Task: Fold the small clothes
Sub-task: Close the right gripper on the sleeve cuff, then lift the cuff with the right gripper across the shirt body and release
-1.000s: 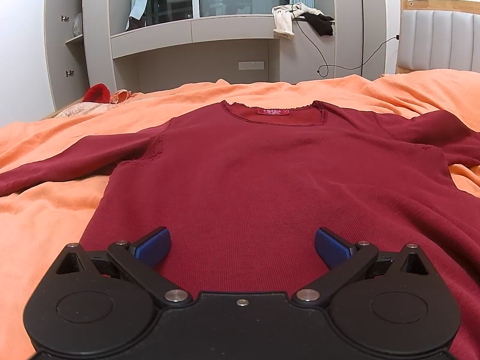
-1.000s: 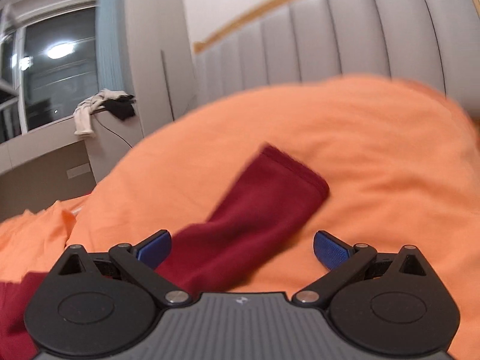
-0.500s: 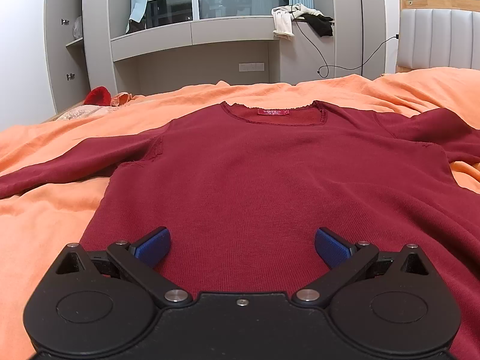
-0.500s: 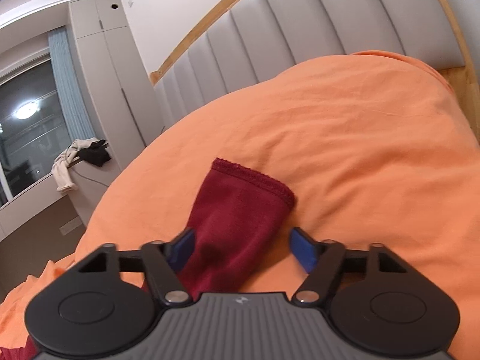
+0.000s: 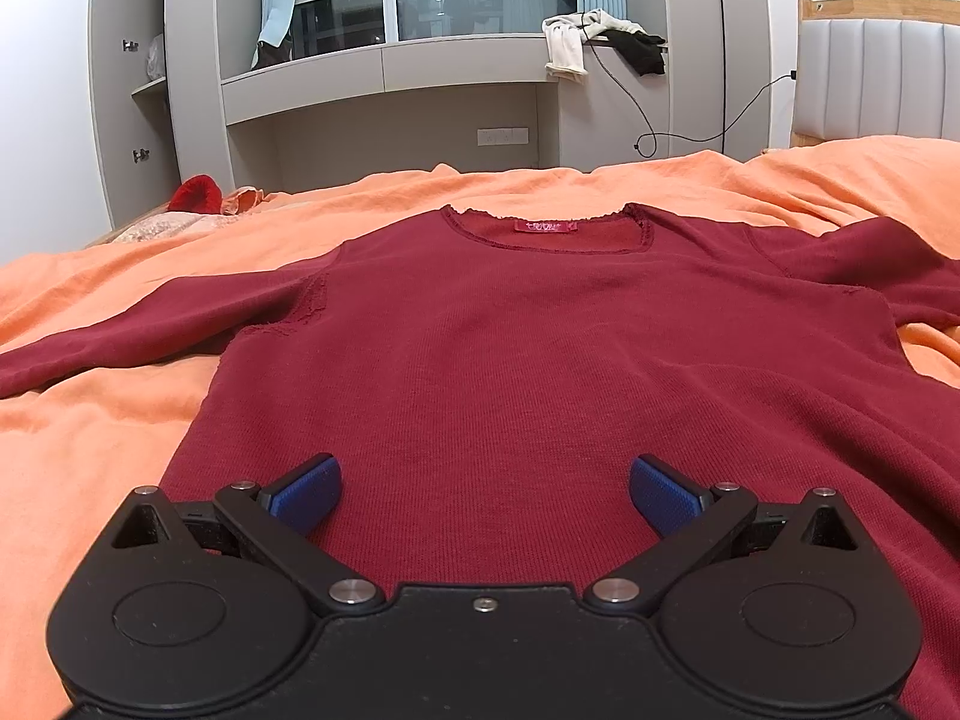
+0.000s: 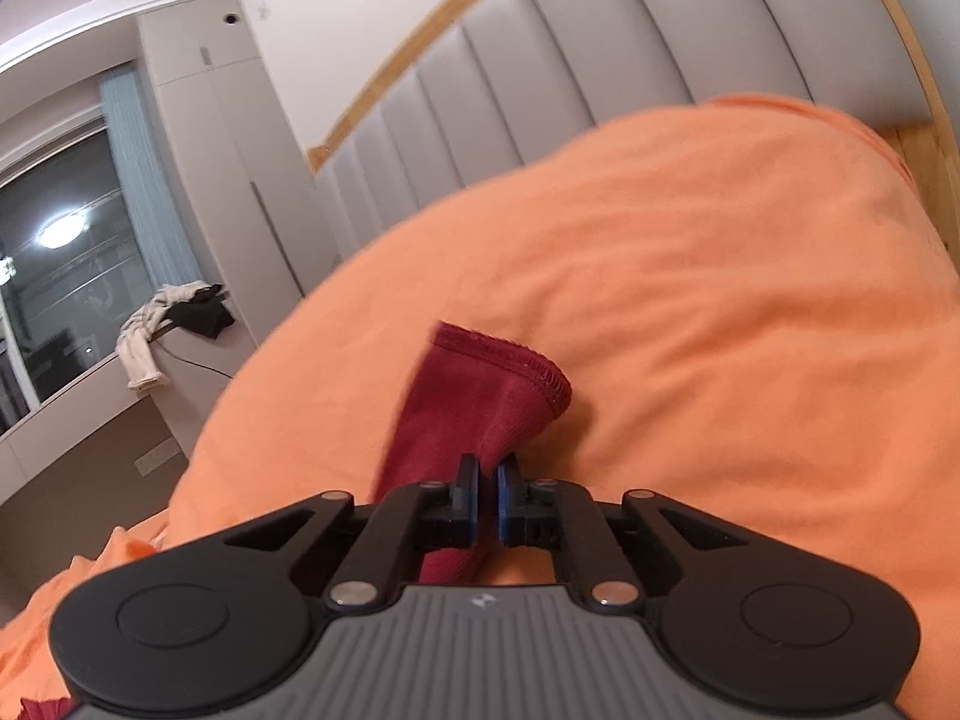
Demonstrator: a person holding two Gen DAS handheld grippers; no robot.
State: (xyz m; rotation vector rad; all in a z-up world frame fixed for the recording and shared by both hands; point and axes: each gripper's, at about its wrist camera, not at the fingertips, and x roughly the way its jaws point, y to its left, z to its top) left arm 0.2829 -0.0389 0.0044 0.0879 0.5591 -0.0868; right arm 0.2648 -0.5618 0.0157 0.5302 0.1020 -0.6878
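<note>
A long-sleeved top [image 5: 528, 360] lies flat on the bed [image 5: 90, 420], neckline toward the window shelf [image 5: 390, 69] behind it, sleeves spread left and right. The headboard [image 6: 600, 72] stands beyond its right sleeve cuff [image 6: 498, 372]. Clothes [image 5: 600, 42] sit on the shelf.

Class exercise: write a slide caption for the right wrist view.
Right gripper pinches the dark red sleeve near its cuff on the orange bedspread.
</note>
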